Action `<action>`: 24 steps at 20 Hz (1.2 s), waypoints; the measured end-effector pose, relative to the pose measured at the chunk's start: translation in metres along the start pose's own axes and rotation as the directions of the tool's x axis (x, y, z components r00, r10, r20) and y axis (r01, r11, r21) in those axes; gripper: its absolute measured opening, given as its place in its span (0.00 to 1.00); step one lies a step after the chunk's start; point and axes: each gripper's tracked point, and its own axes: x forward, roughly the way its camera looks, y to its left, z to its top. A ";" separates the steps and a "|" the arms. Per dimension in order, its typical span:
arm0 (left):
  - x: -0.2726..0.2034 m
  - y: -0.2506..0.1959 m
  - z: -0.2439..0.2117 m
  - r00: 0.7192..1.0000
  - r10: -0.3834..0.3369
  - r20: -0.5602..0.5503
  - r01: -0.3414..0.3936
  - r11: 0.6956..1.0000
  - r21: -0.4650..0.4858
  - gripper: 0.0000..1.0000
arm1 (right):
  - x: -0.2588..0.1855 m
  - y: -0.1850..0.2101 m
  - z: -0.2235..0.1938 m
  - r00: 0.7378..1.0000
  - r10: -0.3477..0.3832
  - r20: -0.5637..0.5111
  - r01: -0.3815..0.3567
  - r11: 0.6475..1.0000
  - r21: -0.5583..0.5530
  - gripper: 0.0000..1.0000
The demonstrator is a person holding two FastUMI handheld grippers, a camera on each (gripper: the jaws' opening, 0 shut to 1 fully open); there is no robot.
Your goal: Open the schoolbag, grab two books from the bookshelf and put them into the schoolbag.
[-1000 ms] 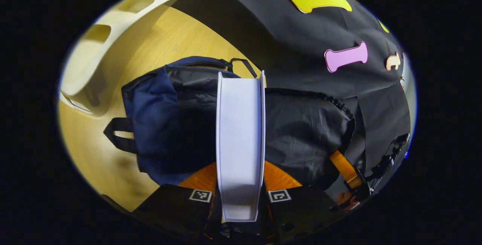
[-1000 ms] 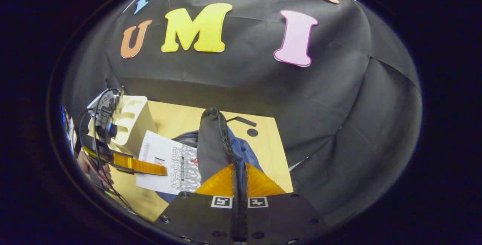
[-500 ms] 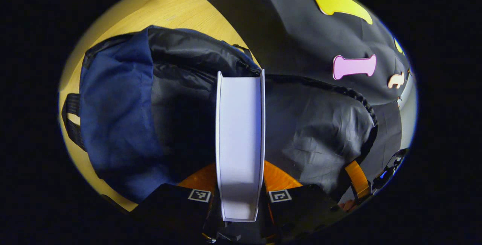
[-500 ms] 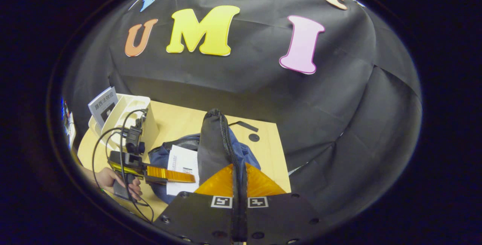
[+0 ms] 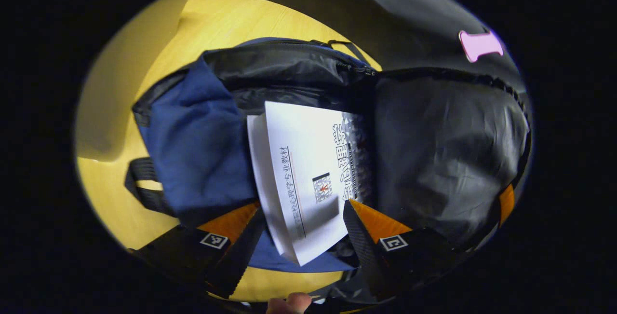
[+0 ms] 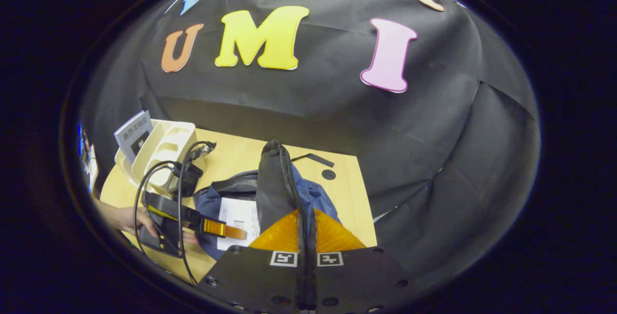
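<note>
Navy fabric framed the open schoolbag (image 5: 197, 135), which lay on the wooden table (image 5: 217, 20). In the left gripper view a white book (image 5: 308, 179) lay tilted in the bag's mouth, its far end against the dark lining and its near end sticking out over the bag's front edge. The left gripper (image 5: 301, 222) hung just above that near end with its fingers (image 5: 241, 251) spread wide, one on each side of the book and neither touching it. A fingertip of the person's hand (image 5: 289, 302) showed at the bottom edge.

To the right of the book, the bag's black flap (image 5: 443, 150) stood raised, its zipper running along the upper rim.

In the right gripper view the right gripper (image 6: 307, 237) was pressed together on that flap (image 6: 272, 184), the fabric and zipper pinched between both fingers and held upright above the bag (image 6: 313, 198). The book (image 6: 238, 215) showed as a white patch inside the opening, just left of the flap. The left gripper (image 6: 224, 229) reached in beside it, held by a hand (image 6: 127, 217) with cables looping over it.

Near the table's far left corner stood the cream bookshelf (image 6: 164, 150), well apart from the bag, with another book (image 6: 134, 133) leaning in it.
</note>
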 end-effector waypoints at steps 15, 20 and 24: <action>-0.236 0.075 0.044 0.868 0.375 0.326 -0.461 0.852 0.248 0.98 | -0.001 0.027 0.000 1.000 0.006 0.012 -0.006 1.000 0.007 0.00; -0.338 0.114 0.074 0.809 0.409 0.423 -0.492 0.864 0.105 0.97 | -0.001 0.024 -0.002 1.000 -0.012 -0.003 0.012 1.000 -0.004 0.00; -0.399 0.152 0.115 0.755 0.455 0.473 -0.545 0.836 0.066 0.97 | -0.002 0.022 0.001 1.000 -0.029 -0.006 0.029 1.000 -0.012 0.00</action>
